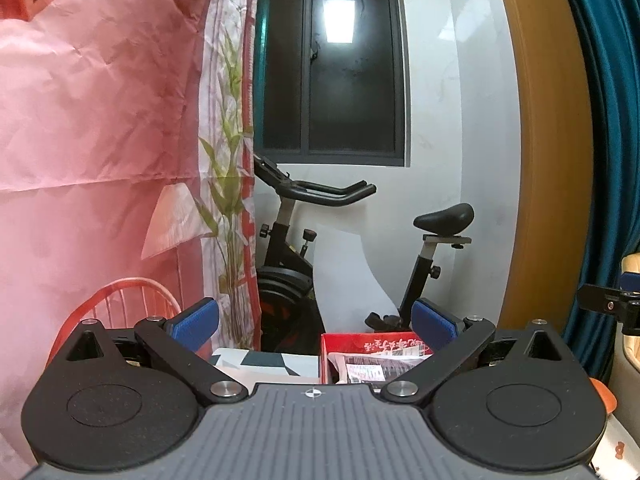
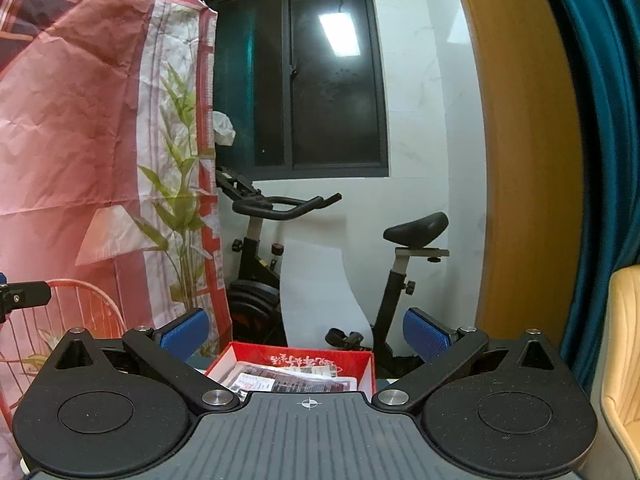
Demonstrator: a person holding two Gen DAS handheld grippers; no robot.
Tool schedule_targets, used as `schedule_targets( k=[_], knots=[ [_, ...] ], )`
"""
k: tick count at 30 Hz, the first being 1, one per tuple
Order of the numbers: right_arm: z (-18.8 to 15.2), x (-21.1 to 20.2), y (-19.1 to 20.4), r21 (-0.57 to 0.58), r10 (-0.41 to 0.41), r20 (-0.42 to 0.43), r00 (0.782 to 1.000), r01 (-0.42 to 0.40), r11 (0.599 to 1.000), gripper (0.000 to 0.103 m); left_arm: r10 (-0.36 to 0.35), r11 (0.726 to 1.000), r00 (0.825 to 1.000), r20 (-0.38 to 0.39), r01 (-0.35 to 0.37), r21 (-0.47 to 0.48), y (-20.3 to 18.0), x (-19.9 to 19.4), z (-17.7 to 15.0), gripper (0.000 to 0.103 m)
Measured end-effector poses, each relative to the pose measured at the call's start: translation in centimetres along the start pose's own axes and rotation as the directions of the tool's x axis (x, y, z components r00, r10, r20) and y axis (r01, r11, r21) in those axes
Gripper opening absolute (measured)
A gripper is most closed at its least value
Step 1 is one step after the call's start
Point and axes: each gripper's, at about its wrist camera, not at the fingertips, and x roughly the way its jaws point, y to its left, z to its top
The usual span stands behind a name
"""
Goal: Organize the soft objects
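Observation:
My left gripper [image 1: 315, 322] is open and empty, its blue pads [image 1: 196, 322] wide apart, held level above a red open box [image 1: 372, 346] that holds flat printed packets [image 1: 368, 370]. My right gripper [image 2: 306, 332] is also open and empty, over the same red box [image 2: 296, 358] with the packets [image 2: 288, 380] inside. A white and grey patterned flat item [image 1: 264, 362] lies left of the box. Part of the right gripper shows at the right edge of the left wrist view [image 1: 612, 304]. No soft object is in either grip.
A pink printed backdrop cloth [image 1: 100, 120] hangs at the left. A black exercise bike [image 2: 312, 264] stands ahead under a dark window [image 2: 312, 80]. A wooden door frame [image 2: 528, 160], a teal curtain [image 2: 600, 140] and a cream chair [image 2: 624, 360] are at the right.

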Motion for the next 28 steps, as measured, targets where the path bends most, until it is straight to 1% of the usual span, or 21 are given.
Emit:
schedule_targets(
  k=[11, 22, 28],
  knots=[
    [0.19, -0.12, -0.23, 0.010, -0.009, 0.001, 1.000, 0.009, 1.000, 0.103, -0.004, 1.000, 1.000, -0.016, 0.004, -0.007, -0.47, 0.17, -0.03, 0.103],
    [0.21, -0.13, -0.22, 0.007, -0.010, -0.005, 1.000, 0.010, 1.000, 0.103, -0.011, 1.000, 0.999, -0.035, 0.011, -0.021, 0.08, 0.45, -0.13, 0.103],
    [0.08, -0.08, -0.05, 0.000, -0.007, -0.012, 1.000, 0.007, 1.000, 0.103, -0.032, 0.999, 0.999, -0.030, 0.031, -0.040, 0.40, 0.33, -0.26, 0.103]
  ],
)
